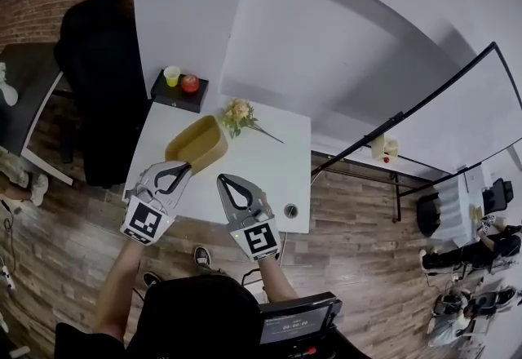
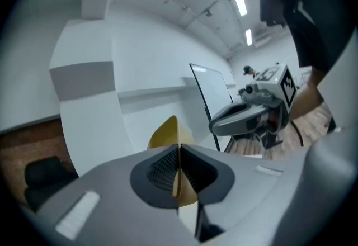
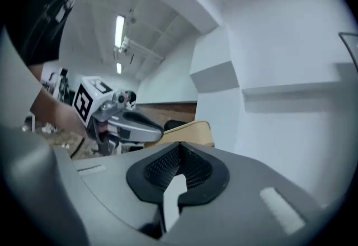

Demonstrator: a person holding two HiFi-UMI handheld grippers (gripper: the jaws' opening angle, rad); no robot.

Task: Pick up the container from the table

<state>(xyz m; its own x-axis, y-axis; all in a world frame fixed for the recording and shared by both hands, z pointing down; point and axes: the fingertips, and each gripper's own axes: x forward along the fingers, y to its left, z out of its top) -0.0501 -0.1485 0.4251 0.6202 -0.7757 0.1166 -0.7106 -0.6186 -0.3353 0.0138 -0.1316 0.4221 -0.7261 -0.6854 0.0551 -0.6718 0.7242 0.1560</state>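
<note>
A tan oval container (image 1: 198,143) hangs above the white table (image 1: 273,166), tilted. My left gripper (image 1: 189,164) is shut on the container's near rim. In the left gripper view the thin yellow wall (image 2: 168,132) stands edge-on between the pads of my left gripper (image 2: 179,148). My right gripper (image 1: 220,179) is just right of the container, shut with nothing in it. The right gripper view shows my right gripper (image 3: 180,144) with its pads closed together, the container (image 3: 196,130) beyond them and the left gripper (image 3: 137,126) on its far side.
A black tray (image 1: 181,99) at the table's far left carries a yellow cup (image 1: 171,76) and a red apple (image 1: 190,83). A flower sprig (image 1: 240,114) lies behind the container. A small round object (image 1: 290,210) sits near the front edge. A black chair (image 1: 98,80) stands to the left.
</note>
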